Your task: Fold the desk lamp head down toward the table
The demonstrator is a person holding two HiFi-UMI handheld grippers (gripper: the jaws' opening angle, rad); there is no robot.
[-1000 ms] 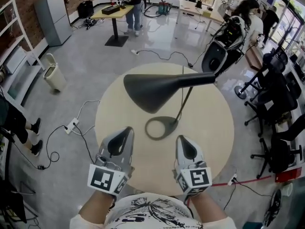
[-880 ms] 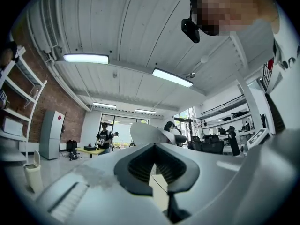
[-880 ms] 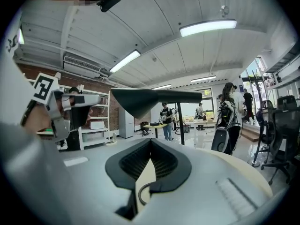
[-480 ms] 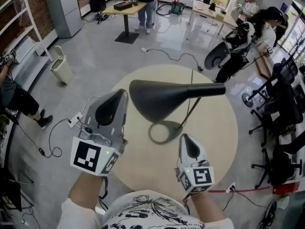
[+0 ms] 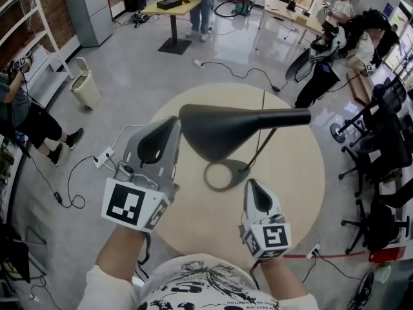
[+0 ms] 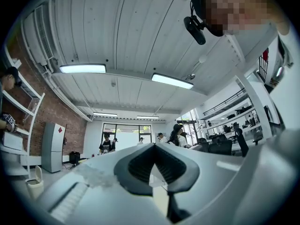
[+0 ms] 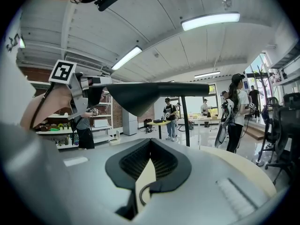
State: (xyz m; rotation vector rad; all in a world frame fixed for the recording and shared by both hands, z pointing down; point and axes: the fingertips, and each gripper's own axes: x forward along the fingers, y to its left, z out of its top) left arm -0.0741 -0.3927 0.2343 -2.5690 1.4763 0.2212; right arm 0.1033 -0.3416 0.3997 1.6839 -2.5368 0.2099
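Nearest the viewer, over the near edge of the round table (image 5: 303, 173), the right gripper (image 5: 253, 189) is held low above the tabletop. Its jaws are together at the tips, and only a thin slit of tabletop shows between the pads; it grips nothing. Over the table's near-left edge, the left gripper (image 5: 169, 129) is raised higher, its marker cube (image 5: 131, 204) facing the camera. Its jaws likewise meet at the tips and are empty.

At the table's centre stands the desk lamp. Its ring base (image 5: 227, 175) lies flat on the top, and its thin stem (image 5: 261, 147) slants up and to the right. The black cone shade (image 5: 222, 129) lies level, well above the table. The shade's wide mouth points left, just beside the left gripper's tip; contact cannot be made out. From the right gripper view the shade (image 7: 140, 95) spans the scene horizontally, and the left gripper (image 7: 82, 95) is at its mouth.

Left of the table, a power strip (image 5: 103, 158) and a waste bin (image 5: 86, 89) sit on the floor. Right of it stand office chairs (image 5: 387, 141). Beyond the table, people stand by a long table (image 5: 171, 5).
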